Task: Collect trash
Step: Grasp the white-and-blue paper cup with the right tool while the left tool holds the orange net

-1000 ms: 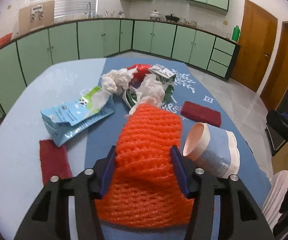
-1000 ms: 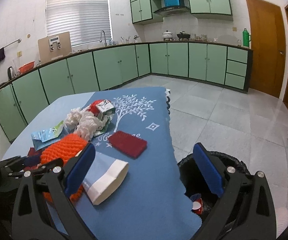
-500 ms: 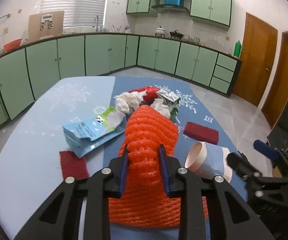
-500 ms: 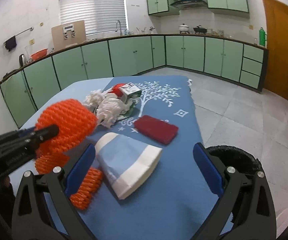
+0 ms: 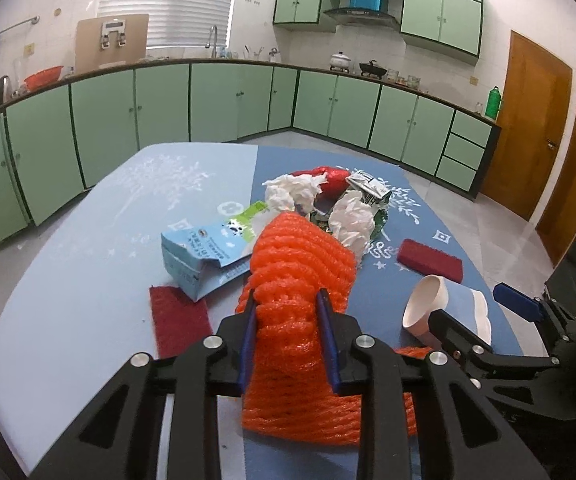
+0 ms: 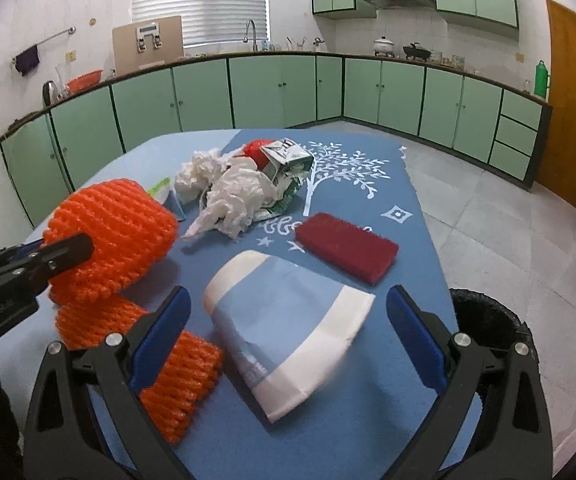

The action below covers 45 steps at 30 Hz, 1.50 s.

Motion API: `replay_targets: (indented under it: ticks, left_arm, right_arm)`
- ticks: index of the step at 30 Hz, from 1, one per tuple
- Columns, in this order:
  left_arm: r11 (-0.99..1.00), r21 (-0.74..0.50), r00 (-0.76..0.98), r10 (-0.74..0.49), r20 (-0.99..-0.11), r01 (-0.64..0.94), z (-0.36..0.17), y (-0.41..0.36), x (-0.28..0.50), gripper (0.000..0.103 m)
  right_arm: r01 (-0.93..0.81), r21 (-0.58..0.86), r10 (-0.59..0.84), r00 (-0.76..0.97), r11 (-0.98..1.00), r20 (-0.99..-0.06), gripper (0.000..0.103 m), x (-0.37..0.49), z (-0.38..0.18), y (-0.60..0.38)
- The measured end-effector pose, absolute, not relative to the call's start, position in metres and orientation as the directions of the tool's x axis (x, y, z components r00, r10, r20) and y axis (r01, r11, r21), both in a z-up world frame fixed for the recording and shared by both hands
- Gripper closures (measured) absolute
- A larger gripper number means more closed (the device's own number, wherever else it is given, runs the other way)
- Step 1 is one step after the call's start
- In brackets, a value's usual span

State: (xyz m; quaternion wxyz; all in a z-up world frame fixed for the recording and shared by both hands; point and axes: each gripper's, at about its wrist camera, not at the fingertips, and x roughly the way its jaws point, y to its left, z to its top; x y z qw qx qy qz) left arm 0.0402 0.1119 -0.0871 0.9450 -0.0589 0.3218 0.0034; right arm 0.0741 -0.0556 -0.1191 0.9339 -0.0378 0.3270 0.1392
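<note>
My left gripper is shut on an orange foam net, squeezing its middle and holding its upper part off the table. In the right wrist view the net hangs at the left in the left gripper, and more orange netting trails onto the cloth below. A blue and white paper cup lies on its side between the fingers of my right gripper, which is open and does not touch it. The left wrist view shows the cup with the right gripper around it.
Beyond lie a blue milk carton, crumpled white tissues, a crushed green carton and a red wrapper. Two dark red scouring pads rest on the cloth. A black bin stands on the floor, right of the table edge.
The left jaws closed on the orange net and raised it a little. The right gripper came down and forward, so the paper cup now lies between its open fingers.
</note>
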Motion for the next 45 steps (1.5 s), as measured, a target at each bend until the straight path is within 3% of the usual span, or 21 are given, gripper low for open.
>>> replay_targets:
  ticks: [14,15,16,18,24,27,30,36,45]
  left_arm:
    - [0.992,-0.12,0.784,-0.045,-0.619,-0.038,-0.09,0.114,0.046,0.075]
    - [0.992,-0.12,0.785,-0.045,-0.618,-0.037,-0.091,0.113,0.046,0.075]
    - [0.992,-0.119,0.785,-0.045,-0.617,-0.037,-0.09,0.113,0.046,0.075]
    - [0.992,-0.119,0.787,-0.046,-0.616,-0.035,-0.089,0.112,0.046,0.075]
    - [0.993,-0.114,0.796,-0.051,-0.603,-0.022,-0.085,0.109,0.043,0.075]
    - [0.994,-0.109,0.797,-0.051,-0.602,-0.018,-0.085,0.109,0.041,0.075]
    - [0.994,-0.111,0.797,-0.051,-0.602,-0.02,-0.085,0.108,0.04,0.075]
    - [0.993,-0.113,0.785,-0.05,-0.617,-0.025,-0.088,0.111,0.042,0.075]
    - [0.992,-0.121,0.777,-0.055,-0.627,-0.028,-0.089,0.113,0.05,0.074]
  right_arm:
    - [-0.317,0.041,0.264,0.704,0.948,-0.659,0.011,0.086,-0.128,-0.055]
    - [-0.318,0.047,0.269,0.704,0.947,-0.657,0.013,0.086,-0.127,-0.056]
    - [-0.321,0.051,0.276,0.707,0.946,-0.651,0.03,0.085,-0.126,-0.056]
    - [-0.354,0.069,0.313,0.7,0.933,-0.642,0.037,0.084,-0.121,-0.058]
    - [-0.356,0.077,0.323,0.706,0.931,-0.63,0.037,0.083,-0.113,-0.062]
    - [-0.35,0.064,0.31,0.712,0.935,-0.63,0.016,0.081,-0.112,-0.065]
    - [-0.358,0.033,0.299,0.722,0.933,-0.624,0.011,0.081,-0.112,-0.066]
    - [-0.367,0.076,0.316,0.659,0.927,-0.683,0.01,0.093,-0.128,-0.067]
    - [-0.385,0.095,0.34,0.638,0.918,-0.691,0.012,0.096,-0.131,-0.066]
